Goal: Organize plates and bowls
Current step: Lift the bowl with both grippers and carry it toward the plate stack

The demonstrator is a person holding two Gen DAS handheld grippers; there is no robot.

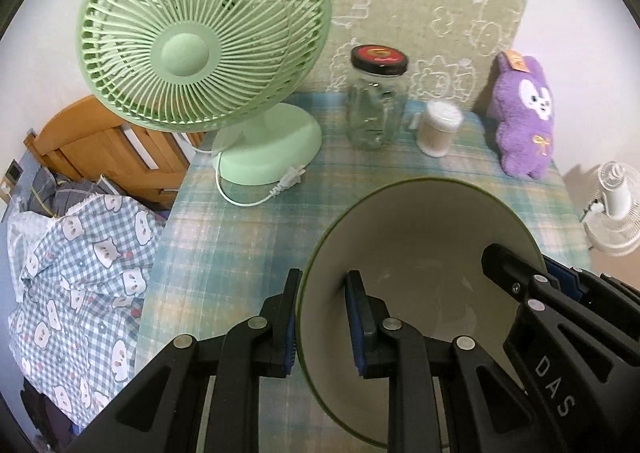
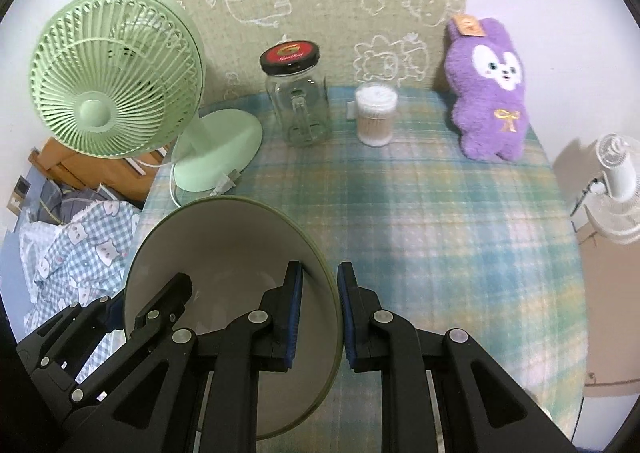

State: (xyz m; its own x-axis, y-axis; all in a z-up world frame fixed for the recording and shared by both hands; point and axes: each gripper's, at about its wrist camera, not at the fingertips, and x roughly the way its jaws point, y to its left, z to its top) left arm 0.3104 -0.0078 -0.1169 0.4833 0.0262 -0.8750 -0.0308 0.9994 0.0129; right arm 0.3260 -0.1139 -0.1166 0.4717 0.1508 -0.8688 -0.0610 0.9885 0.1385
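A bowl [image 1: 420, 245], green outside and cream inside, hangs above the plaid-covered table [image 1: 248, 237] between both grippers. My left gripper [image 1: 326, 317] straddles the bowl's left rim, one finger outside and one inside, shut on it. My right gripper [image 2: 320, 313] straddles the right rim of the same bowl [image 2: 224, 245] and is shut on it. Each gripper shows in the other's view, on the bowl's far side. The underside of the bowl is hidden.
A green desk fan [image 2: 116, 73] with its cord stands at the table's back left. A glass jar with a black lid [image 2: 298, 101], a tub of cotton swabs [image 2: 376, 115] and a purple plush rabbit [image 2: 492, 89] line the back. A bed [image 1: 80, 245] lies left, a white fan [image 2: 616, 189] right.
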